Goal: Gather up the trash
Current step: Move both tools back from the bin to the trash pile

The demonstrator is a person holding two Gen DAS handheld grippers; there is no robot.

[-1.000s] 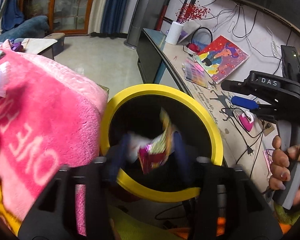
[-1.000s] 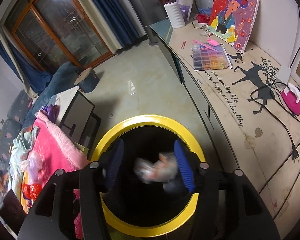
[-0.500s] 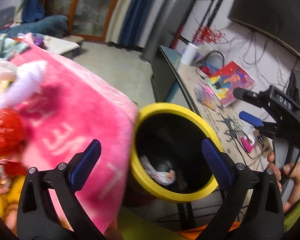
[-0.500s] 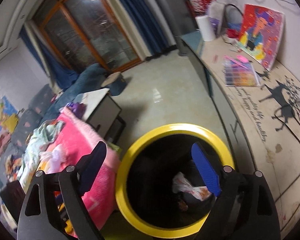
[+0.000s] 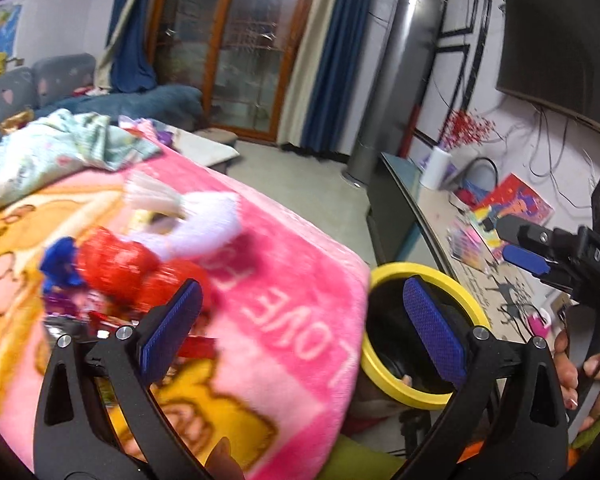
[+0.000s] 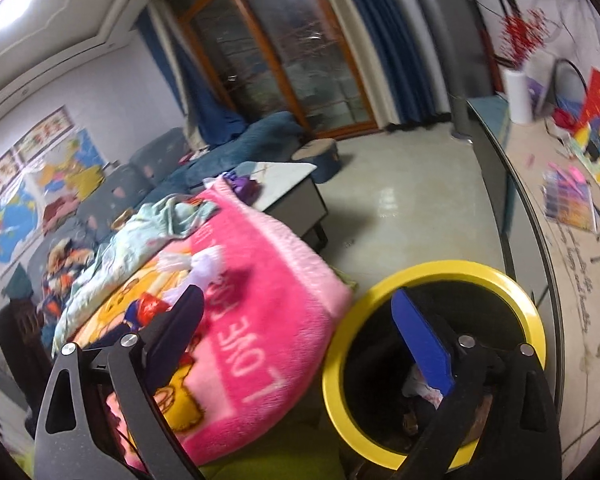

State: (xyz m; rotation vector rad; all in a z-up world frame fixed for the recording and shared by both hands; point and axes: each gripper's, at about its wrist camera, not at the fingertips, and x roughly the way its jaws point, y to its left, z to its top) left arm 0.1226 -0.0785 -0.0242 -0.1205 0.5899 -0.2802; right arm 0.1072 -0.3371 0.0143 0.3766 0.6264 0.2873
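Now both hand-held grippers are spread wide and hold nothing. The left hand-held gripper (image 5: 300, 330) hangs over the near corner of the pink blanket (image 5: 292, 280), its left pad above blurred red wrappers (image 5: 140, 268) that lie on the blanket, its right pad over the bin (image 5: 384, 280). Those wrappers sit well in from the blanket's edge, just beside a blue scrap (image 5: 60, 264) and a white fluffy thing (image 5: 204, 224); motion blur hides what each piece is. The right hand-held gripper (image 6: 296, 328) straddles the same boundary: left finger over the blanket (image 6: 268, 312), right finger inside the bin's (image 6: 440, 270) yellow rim.

The bin stands in the gap between the blanket's drooping corner and the long counter (image 6: 572, 280); the blanket's edge touches or nearly touches the rim on the left, and the counter's curved front edge runs just beside it on the right. Inside the bin, low against the right wall, a crumpled white wrapper (image 6: 418, 386) shows, partly hidden by the blue pad.

Beyond the bin, open floor (image 6: 400, 208) stretches to the glass doors. On the counter's far end lie a painting (image 5: 512, 208), a bead box (image 5: 466, 242) and cables, all well back from the front edge. In the left view the right hand-held gripper (image 5: 528, 258) juts in from the right, above the counter.
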